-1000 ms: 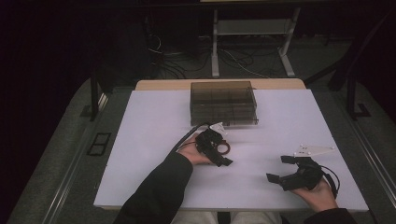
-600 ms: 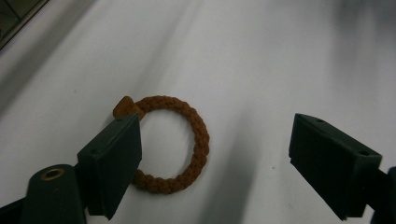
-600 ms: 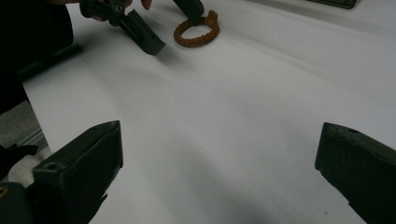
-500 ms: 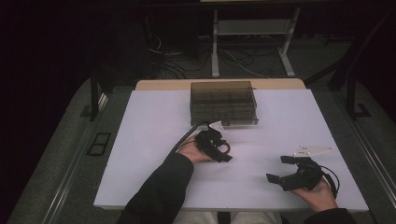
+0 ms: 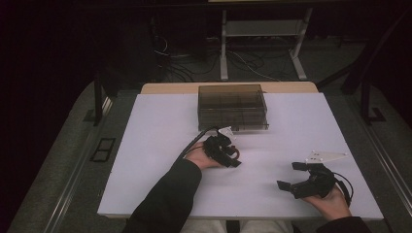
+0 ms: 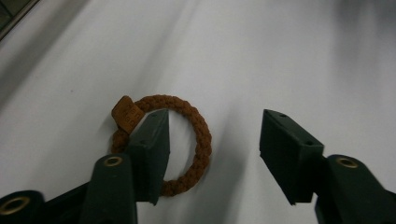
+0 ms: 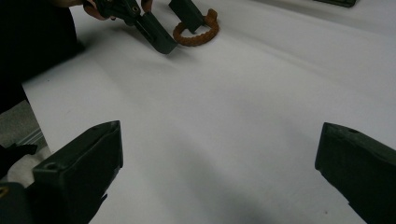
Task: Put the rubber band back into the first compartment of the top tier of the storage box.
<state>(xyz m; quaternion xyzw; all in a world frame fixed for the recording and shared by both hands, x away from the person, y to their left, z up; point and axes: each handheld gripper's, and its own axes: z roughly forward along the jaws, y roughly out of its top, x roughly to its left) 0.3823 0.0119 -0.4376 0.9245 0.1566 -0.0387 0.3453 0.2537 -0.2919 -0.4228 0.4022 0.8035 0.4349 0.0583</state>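
A brown braided ring (image 6: pixel 201 140) with a small tan tag (image 6: pixel 127 113) lies flat on the white table (image 5: pixel 160 145). My left gripper (image 6: pixel 215 128) points down at it and its jaws have just been closing. One jaw stands inside the loop, the other outside it, so the ring's right side lies between them untouched. In the high view the left gripper (image 5: pixel 232 158) is at mid-table with the ring (image 5: pixel 235 151) at its tips. My right gripper (image 5: pixel 289 175) rests open near the front right with nothing between its jaws; its view shows the ring (image 7: pixel 194 37) and the left gripper (image 7: pixel 170 25) far off.
A smoky clear plastic box (image 5: pixel 232 104) with a lid stands at the back middle of the table, just beyond the left gripper. A black cable (image 5: pixel 194 138) trails from the left gripper. Table edges run close to the right hand at the front and right.
The left gripper's jaws stand closer together around the ring's side than a second ago. Both hands have kept their places, and the ring has not shifted.
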